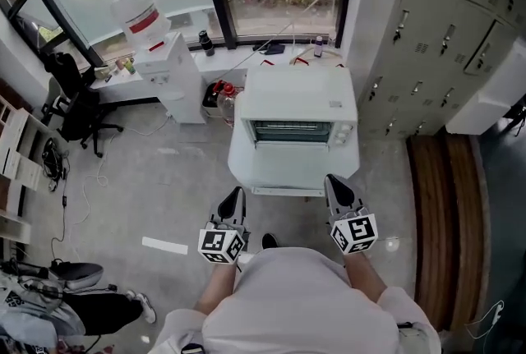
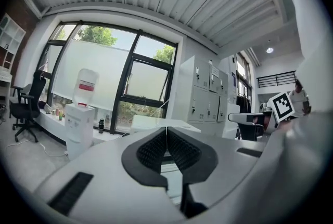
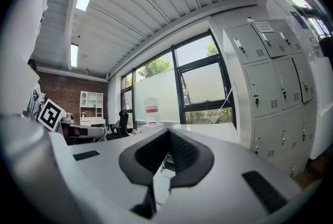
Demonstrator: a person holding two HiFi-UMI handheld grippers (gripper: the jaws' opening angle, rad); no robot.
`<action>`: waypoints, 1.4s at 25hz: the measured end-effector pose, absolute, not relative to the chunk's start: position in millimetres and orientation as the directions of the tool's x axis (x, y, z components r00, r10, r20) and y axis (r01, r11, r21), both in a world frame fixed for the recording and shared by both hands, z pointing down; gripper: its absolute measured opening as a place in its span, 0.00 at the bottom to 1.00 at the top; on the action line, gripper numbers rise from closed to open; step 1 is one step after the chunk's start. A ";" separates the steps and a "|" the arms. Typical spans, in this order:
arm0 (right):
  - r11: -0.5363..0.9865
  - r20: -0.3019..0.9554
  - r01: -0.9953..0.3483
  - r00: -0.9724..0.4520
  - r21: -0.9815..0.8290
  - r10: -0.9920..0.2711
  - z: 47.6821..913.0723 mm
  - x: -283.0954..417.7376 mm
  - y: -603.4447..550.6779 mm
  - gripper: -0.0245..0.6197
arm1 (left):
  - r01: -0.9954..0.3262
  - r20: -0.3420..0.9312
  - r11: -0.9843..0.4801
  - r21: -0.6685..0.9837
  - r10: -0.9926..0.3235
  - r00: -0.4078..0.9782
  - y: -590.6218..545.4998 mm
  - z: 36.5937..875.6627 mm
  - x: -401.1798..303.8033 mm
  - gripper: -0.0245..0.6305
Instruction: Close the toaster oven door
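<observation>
Well, in the head view one white toaster oven point(image 1: 300, 102) stands straight ahead. Its one door point(image 1: 288, 167) lies open and flat. I think the door is stiff, light and swings on a hinge, so push up under its front handle point(image 1: 288, 191). Two grippers wait near it, apart from it.

In the left gripper view, the left gripper point(image 2: 166, 130) has its fingers pressed together on nothing.

In the right gripper view, the right gripper point(image 3: 168, 133) is the same.

White toaster oven point(image 1: 300, 102) on white stand point(image 1: 242, 167) before window point(image 1: 279, 11)
</observation>
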State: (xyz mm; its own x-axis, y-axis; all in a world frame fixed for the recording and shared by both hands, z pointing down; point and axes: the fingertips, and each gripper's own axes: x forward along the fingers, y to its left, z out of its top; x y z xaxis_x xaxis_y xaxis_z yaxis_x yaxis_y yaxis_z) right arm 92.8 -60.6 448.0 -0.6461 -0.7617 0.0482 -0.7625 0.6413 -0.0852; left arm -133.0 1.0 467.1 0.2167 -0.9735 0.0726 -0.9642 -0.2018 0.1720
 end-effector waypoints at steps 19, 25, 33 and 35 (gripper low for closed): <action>0.617 0.068 -0.784 -0.620 -0.066 -0.781 450.9 18.1 -159.1 0.05 | -0.953 0.066 -0.253 0.166 -0.962 0.267 -110.9 467.6 -214.2 0.07; 0.664 0.077 -0.745 -0.667 -0.063 -0.741 444.3 37.8 -171.3 0.05 | -0.963 0.047 -0.194 0.188 -0.977 0.206 -110.1 458.0 -187.5 0.07; 0.701 0.082 -0.710 -0.704 -0.071 -0.705 444.3 60.0 -171.2 0.05 | -0.967 0.060 -0.144 0.212 -0.985 0.160 -105.1 463.9 -160.2 0.07; 0.703 0.088 -0.706 -0.708 -0.079 -0.701 448.3 64.6 -169.3 0.05 | -0.962 0.062 -0.136 0.237 -0.986 0.154 -102.4 466.5 -155.9 0.07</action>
